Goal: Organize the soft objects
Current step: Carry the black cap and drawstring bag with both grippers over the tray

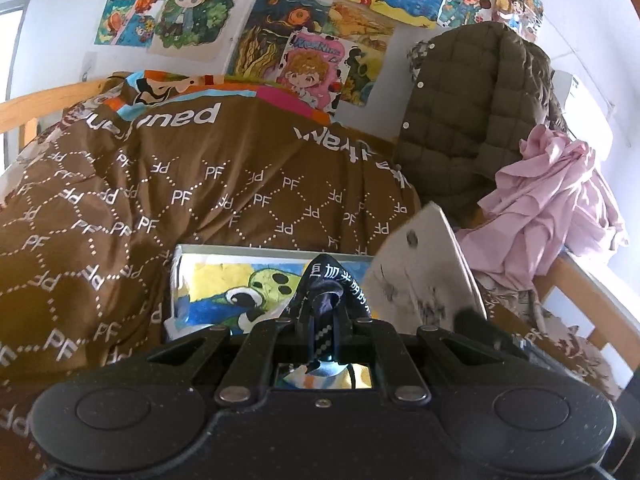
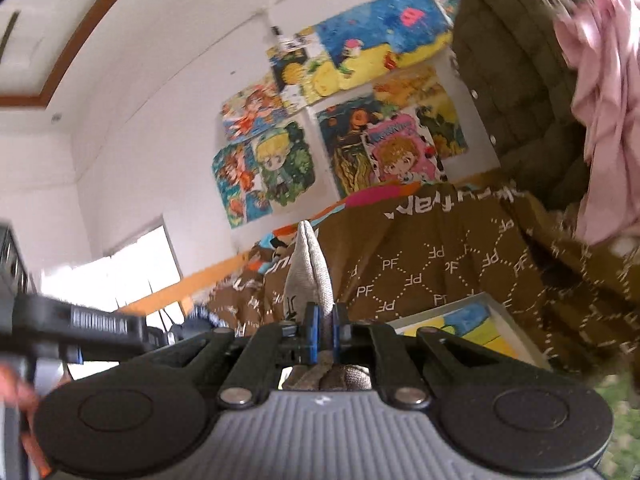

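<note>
Left fingers pressed together on a fold of dark cloth that bunches up just ahead of the tips; right fingers pinch the bottom edge of a pale cushion, which stands up beyond them. Both grips are thin edge pinches, so a quick swing could pull either fabric free. The cushion rides near the left gripper over the painting; it may snag the cloth.
</note>
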{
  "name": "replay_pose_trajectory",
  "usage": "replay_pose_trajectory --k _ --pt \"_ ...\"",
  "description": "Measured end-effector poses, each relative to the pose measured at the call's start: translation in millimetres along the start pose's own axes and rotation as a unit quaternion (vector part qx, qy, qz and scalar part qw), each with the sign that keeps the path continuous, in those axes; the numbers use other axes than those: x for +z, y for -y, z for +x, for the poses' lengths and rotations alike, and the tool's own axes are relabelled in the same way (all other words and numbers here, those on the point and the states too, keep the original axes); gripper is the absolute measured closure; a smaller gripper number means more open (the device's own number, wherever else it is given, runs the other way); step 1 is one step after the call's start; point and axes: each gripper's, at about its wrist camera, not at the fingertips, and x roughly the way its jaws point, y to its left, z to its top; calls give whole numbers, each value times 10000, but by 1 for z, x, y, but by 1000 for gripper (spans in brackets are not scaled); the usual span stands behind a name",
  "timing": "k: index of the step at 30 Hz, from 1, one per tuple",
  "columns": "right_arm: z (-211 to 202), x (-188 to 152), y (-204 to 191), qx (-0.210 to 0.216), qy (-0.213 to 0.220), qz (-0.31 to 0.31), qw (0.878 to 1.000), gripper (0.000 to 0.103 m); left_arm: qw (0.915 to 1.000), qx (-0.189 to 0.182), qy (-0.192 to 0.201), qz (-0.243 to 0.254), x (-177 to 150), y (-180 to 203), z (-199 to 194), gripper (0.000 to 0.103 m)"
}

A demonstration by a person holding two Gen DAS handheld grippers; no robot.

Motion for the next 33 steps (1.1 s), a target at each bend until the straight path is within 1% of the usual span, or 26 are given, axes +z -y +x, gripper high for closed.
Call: replay_pose_trajectory --k 3,9,12,15,23,25,29,33 --pt "21 1 16 21 -6 251 9997 96 10000 -13 28 -24 0 -3 21 95" --pt "54 -4 46 -68 -51 635 9979 95 9997 9 -13 -262 -5 -17 61 95" --pt "68 -6 53 -150 -142 676 9975 95 9995 22 -93 -305 -9 -21 75 95" --pt "77 -11 57 -296 -340 645 9969 95 9993 59 -224 -304 -12 -23 86 95" --pt "91 -24 62 -561 -1033 756 9902 95 9958 334 -719 -449 -23 -30 112 95" --pt "91 -26 63 -577 -1156 823 9882 95 9948 393 -797 -498 -26 -32 115 95" --pt "95 -30 65 -536 -1389 984 9839 95 9921 430 -1083 -474 -31 -31 122 95" --pt "99 -32 65 -460 -1554 974 9820 95 9895 470 -1278 -476 -37 -32 128 94"
